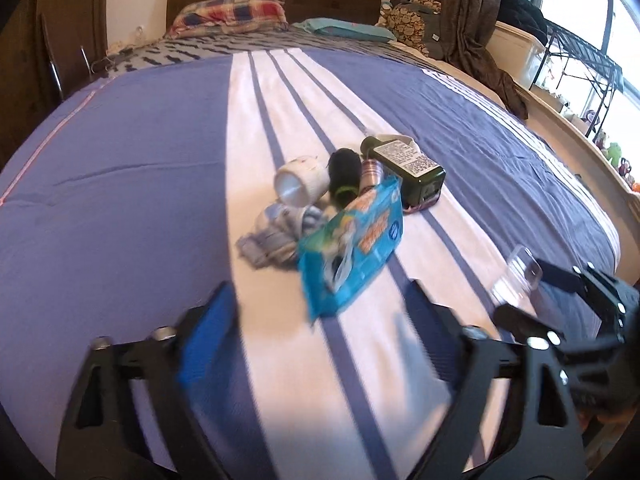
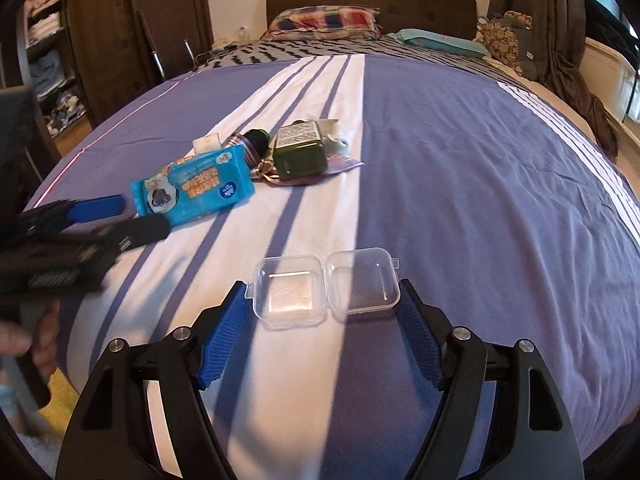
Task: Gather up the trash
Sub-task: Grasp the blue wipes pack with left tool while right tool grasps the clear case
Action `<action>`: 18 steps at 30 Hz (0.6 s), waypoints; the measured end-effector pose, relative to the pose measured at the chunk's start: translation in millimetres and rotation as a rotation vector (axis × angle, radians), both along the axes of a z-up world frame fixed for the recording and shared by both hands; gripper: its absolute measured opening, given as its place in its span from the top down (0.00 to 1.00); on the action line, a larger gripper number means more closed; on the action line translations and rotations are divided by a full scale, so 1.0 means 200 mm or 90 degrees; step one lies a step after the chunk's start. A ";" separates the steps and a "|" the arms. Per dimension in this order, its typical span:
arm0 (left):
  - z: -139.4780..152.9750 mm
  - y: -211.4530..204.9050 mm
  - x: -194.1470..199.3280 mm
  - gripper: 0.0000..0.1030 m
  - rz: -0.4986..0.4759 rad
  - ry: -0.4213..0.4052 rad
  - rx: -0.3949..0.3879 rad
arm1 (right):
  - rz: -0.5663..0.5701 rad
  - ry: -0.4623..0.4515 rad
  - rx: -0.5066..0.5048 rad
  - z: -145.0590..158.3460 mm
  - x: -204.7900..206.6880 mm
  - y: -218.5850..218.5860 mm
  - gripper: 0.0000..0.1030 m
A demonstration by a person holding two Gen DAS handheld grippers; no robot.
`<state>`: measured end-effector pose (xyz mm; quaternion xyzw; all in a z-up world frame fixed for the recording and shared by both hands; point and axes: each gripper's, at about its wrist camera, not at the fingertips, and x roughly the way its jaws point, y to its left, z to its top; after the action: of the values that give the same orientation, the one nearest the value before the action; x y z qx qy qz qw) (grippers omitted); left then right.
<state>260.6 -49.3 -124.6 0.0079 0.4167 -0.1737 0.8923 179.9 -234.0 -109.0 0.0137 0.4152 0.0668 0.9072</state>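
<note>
A pile of trash lies on the striped bedspread. It holds a blue wipes packet [image 1: 352, 240] [image 2: 194, 188], a dark green bottle [image 1: 408, 168] [image 2: 300, 152], a white cup [image 1: 298, 180], a black roll [image 1: 344, 176] and crumpled bluish paper [image 1: 268, 236]. A clear plastic hinged box [image 2: 326, 286] lies open on the bed, apart from the pile. My left gripper [image 1: 320, 320] is open, just short of the wipes packet. My right gripper [image 2: 324, 332] is open, with its fingers on either side of the clear box. The box also shows in the left wrist view [image 1: 516, 276].
The bed [image 2: 480, 160] fills both views, with pillows [image 2: 324, 20] and a headboard at the far end. A wardrobe with shelves [image 2: 48, 60] stands to the left. A curtain [image 1: 476, 12] and a window rack [image 1: 576, 60] are on the right.
</note>
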 end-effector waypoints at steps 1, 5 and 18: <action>-0.01 -0.01 0.02 0.46 -0.002 0.007 -0.003 | -0.005 -0.001 0.003 0.00 -0.01 -0.01 0.27; -0.03 -0.05 0.03 0.80 -0.005 0.012 0.002 | -0.011 -0.002 0.003 0.00 -0.02 -0.03 0.27; 0.01 0.04 -0.32 0.88 0.012 -0.006 0.008 | -0.018 -0.022 -0.007 0.07 -0.17 -0.02 0.27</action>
<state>197.1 -41.6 -121.7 0.0102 0.4138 -0.1624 0.8957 145.3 -238.7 -94.4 0.0130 0.3993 0.0521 0.9152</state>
